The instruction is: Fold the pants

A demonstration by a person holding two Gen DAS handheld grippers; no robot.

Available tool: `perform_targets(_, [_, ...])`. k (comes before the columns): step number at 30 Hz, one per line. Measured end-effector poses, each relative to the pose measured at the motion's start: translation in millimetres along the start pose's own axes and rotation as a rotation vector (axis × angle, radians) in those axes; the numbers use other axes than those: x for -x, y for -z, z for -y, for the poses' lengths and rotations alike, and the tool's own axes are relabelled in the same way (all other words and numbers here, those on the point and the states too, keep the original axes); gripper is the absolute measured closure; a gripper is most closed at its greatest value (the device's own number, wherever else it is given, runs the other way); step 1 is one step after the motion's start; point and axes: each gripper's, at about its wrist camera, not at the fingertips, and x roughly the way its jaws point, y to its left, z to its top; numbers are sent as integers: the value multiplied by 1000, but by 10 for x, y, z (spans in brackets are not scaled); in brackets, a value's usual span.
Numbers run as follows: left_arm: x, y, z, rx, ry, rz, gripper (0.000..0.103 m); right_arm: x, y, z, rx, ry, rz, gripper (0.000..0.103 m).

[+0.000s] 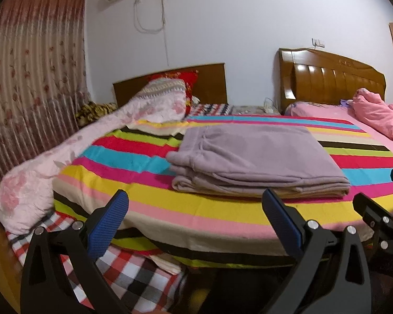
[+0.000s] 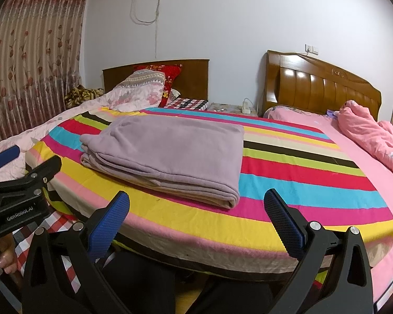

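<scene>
Pants (image 1: 256, 157) folded on striped blanket (image 1: 170, 209), left gripper (image 1: 196, 210) and right gripper (image 2: 196, 209) spread, empty

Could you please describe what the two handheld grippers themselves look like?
Both the left gripper and right gripper are matte black frames with triangular cut-outs and silver rivets. Each finger carries a blue, dimpled rubber pad. White lettering "GenRobot.AI" marks the left gripper's body.

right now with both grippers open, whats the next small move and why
Probably just draw both back and stop. The pants already lie in a neat layered stack on the striped blanket, and the left gripper and right gripper hang open short of it, holding nothing. At most, press the loose left corner flat.
</scene>
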Motion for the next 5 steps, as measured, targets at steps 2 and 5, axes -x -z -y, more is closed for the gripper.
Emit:
perform_targets(2, [-9, 14, -4, -1, -3, -5, 1, -3, 3, -5, 0, -2, -3, 4])
perform_targets(5, [-38, 33, -28, 0, -19, -14, 1, -19, 4, 13, -3, -5, -8, 4])
